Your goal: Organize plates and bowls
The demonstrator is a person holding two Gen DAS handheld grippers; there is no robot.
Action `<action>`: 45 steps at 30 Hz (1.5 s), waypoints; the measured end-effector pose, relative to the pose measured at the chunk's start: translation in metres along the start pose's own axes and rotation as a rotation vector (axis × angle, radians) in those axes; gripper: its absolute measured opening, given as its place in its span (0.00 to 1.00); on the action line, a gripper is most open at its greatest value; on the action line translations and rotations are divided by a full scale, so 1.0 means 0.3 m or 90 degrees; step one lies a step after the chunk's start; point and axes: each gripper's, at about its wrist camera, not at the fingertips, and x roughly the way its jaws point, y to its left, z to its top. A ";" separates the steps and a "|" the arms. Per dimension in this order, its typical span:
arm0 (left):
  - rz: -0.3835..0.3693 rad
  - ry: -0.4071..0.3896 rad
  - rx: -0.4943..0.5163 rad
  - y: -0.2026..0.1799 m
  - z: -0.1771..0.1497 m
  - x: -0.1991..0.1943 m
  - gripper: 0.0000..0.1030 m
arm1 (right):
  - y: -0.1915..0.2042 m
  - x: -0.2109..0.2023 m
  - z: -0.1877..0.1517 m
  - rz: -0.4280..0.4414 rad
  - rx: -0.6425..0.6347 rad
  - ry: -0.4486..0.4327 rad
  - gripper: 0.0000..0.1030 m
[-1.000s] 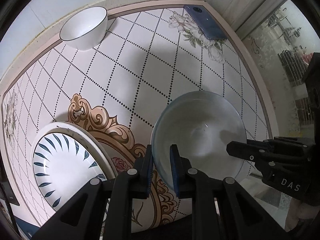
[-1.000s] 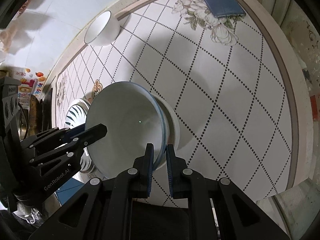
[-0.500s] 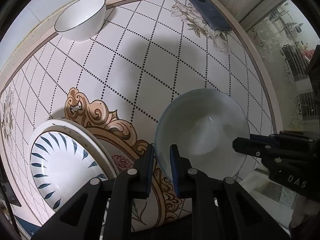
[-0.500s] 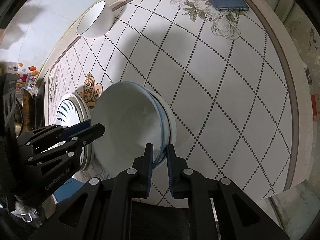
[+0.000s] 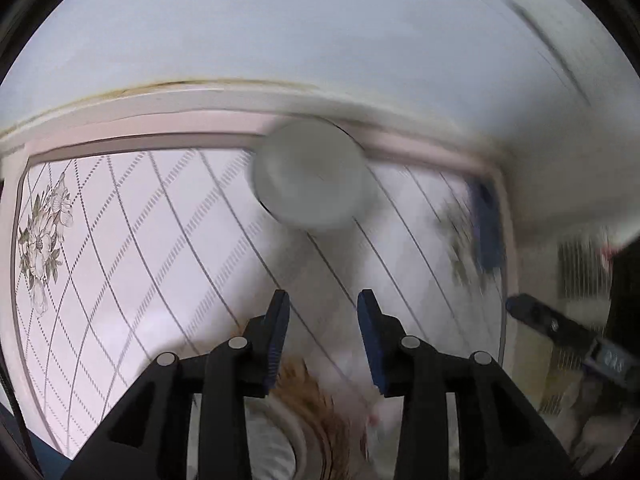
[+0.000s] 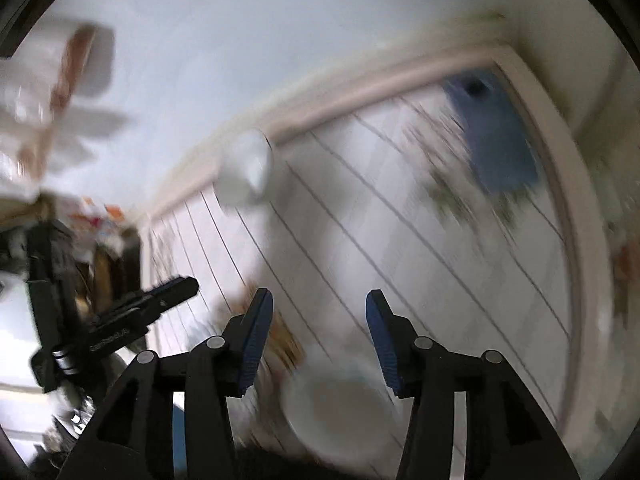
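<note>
Left wrist: my left gripper (image 5: pixel 323 312) has just been opening, nothing between its jaws; white bowl (image 5: pixel 308 176) ahead at desk (image 5: pixel 120 240) edge. Right wrist: my right gripper (image 6: pixel 319 312) likewise opening, empty; only here, stacked bowls (image 6: pixel 336 412) below, phone (image 6: pixel 492 140) clearer.

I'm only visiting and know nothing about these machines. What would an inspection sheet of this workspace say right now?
Surface: tiled table with a dotted diamond pattern, flower prints and a pink border; both views are blurred.
Job's things: small white bowl near the far border; large bowl on the table below the right gripper, touched by neither gripper.
Clutter: blue phone lying near the far right corner.
Grippers: left gripper open, nothing between its pads; right gripper open, nothing between its pads; both have just been opening.
Cables: a thin dark line at the left edge of the left wrist view, perhaps a cable.
Surroundings: pale wall behind the table; blurred items at left.
</note>
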 end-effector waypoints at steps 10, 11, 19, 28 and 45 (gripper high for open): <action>-0.039 0.093 -0.124 0.211 0.274 0.273 0.32 | 0.109 0.454 0.374 0.055 0.034 0.068 0.50; -0.036 0.098 -0.119 0.212 0.282 0.294 0.32 | 0.114 0.489 0.384 0.053 0.034 0.078 0.50; 0.000 0.083 -0.054 0.153 0.260 0.331 0.12 | 0.141 0.628 0.399 0.008 0.015 0.104 0.16; 0.028 0.056 -0.026 0.087 0.214 0.304 0.12 | 0.212 0.622 0.363 -0.024 -0.025 0.096 0.15; 0.017 0.001 0.093 -0.073 -0.088 -0.004 0.12 | 0.280 0.298 0.100 -0.031 -0.066 0.042 0.15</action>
